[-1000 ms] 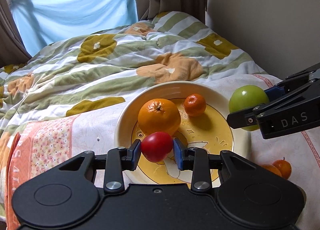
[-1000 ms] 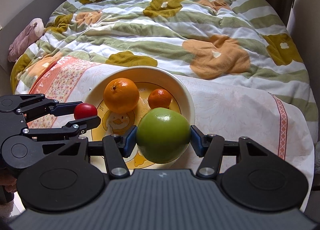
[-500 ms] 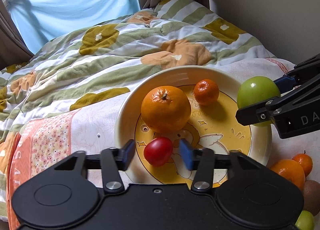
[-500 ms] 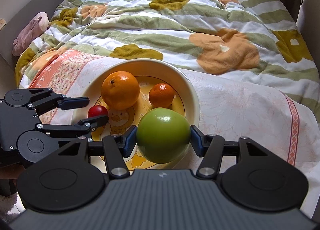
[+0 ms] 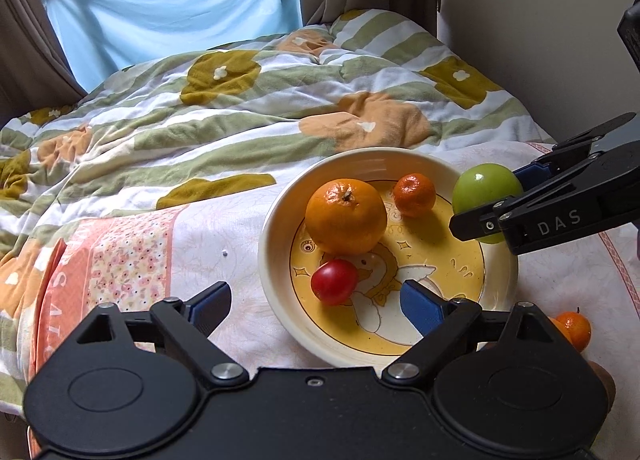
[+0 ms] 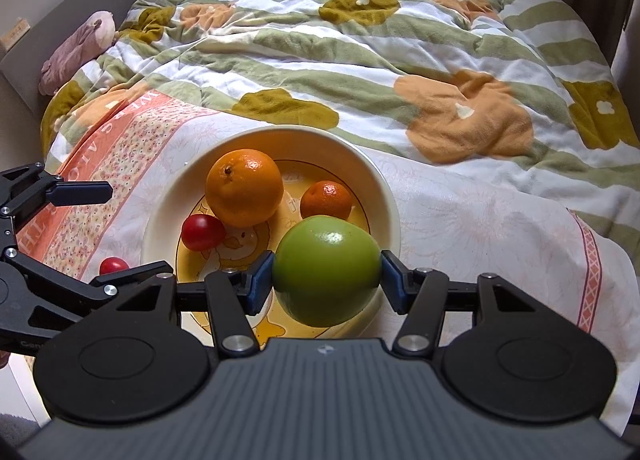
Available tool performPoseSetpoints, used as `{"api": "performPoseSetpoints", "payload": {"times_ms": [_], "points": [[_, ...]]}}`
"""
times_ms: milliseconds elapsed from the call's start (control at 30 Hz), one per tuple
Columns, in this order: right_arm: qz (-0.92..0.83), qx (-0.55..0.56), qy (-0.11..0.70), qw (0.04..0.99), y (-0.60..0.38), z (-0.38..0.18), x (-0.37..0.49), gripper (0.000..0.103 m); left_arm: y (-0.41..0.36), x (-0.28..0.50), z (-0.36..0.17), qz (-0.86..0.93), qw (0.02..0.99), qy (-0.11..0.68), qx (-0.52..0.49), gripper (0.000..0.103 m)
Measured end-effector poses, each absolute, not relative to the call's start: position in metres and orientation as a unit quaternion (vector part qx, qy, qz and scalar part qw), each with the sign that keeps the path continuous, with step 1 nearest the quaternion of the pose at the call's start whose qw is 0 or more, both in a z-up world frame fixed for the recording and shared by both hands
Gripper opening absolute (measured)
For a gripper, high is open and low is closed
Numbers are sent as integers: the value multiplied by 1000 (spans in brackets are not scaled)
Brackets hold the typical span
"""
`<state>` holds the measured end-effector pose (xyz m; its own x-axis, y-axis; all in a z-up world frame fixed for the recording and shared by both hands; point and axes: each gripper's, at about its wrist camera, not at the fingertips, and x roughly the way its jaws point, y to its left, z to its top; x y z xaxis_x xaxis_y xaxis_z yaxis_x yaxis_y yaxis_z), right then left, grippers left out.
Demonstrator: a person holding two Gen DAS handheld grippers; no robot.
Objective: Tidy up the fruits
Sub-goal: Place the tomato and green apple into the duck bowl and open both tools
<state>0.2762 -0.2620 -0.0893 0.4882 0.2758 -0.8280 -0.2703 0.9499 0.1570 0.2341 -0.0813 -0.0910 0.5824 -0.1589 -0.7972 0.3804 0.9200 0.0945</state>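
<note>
We saw the smooth oval red tomato [image 5: 334,282] lying in the glossy cream bowl [image 5: 276,219], long axis tilted up-right, left gripper [image 5: 316,306] jaws opening around it untouched, right gripper [image 6: 326,286] clamping the round green apple [image 6: 326,270].

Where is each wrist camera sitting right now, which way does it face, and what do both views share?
Left wrist: rides the left gripper, angled down at the bowl; its own jaws opening around the red tomato, right gripper at the right edge.
Right wrist: rides the right gripper, angled down over the bowl; own pads clamp the green apple, left gripper at the left edge.
Shared: bowl, large orange, small mandarin, tomato, apple, quilt.
</note>
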Motion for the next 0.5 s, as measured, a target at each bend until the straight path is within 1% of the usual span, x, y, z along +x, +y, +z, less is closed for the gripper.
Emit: {"api": "performPoseSetpoints", "payload": {"times_ms": [500], "points": [[192, -24, 490, 850, -242, -116, 285, 72, -69, 218, -93, -115, 876, 451, 128, 94]]}}
